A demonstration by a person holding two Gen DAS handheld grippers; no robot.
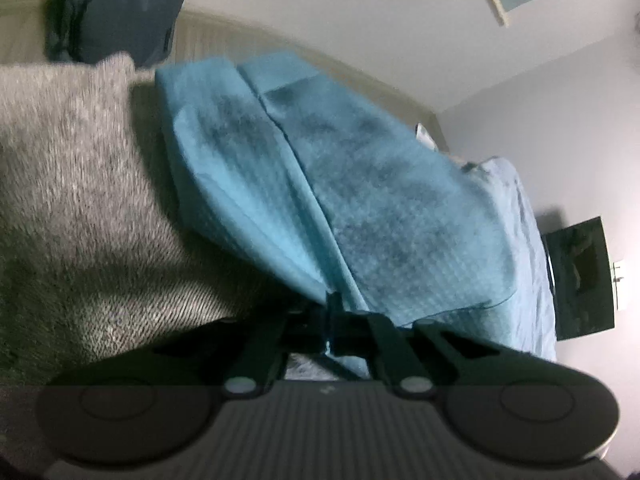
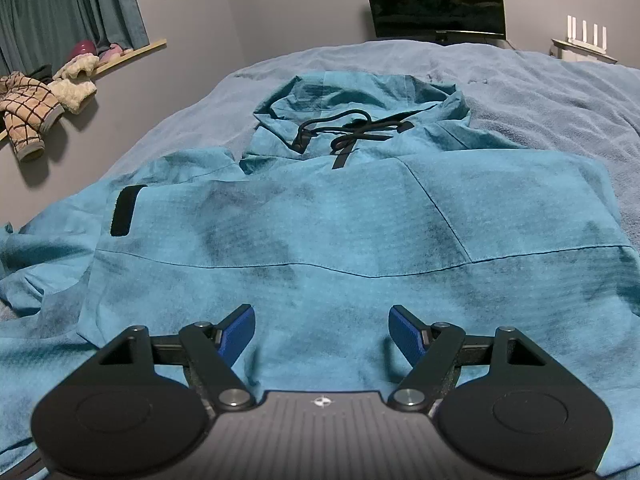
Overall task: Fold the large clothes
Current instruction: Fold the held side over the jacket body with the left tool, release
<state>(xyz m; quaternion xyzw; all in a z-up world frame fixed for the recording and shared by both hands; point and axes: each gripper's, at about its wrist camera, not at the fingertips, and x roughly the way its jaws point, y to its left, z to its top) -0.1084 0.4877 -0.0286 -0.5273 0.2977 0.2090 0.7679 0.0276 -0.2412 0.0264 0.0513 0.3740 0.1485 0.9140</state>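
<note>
While the teal hooded jacket (image 2: 320,216) lies spread on the pale blue bedcover (image 2: 540,80), its hood (image 2: 360,96) points away from the right wrist camera, with a dark drawstring (image 2: 348,132) looped at the neck and a black patch (image 2: 124,210) on the sleeve at the picture's left. Over the lower front of the garment, the right gripper (image 2: 322,332) hovers with its blue pads (image 2: 404,330) spread wide and only flat cloth showing between them. In the left wrist view, the left gripper (image 1: 332,320) is clenched on a fold of the same jacket (image 1: 320,184), the fabric fanning out from the pinched fingers. A grey fuzzy blanket (image 1: 72,208) lies beside it, and a dark backpack (image 1: 120,8) sits past that. Against the far wall stand a dark monitor (image 2: 436,0) and a white router (image 2: 586,42). A windowsill (image 2: 120,58) under teal curtains (image 2: 68,4) holds a checked plush toy (image 2: 28,120).
</note>
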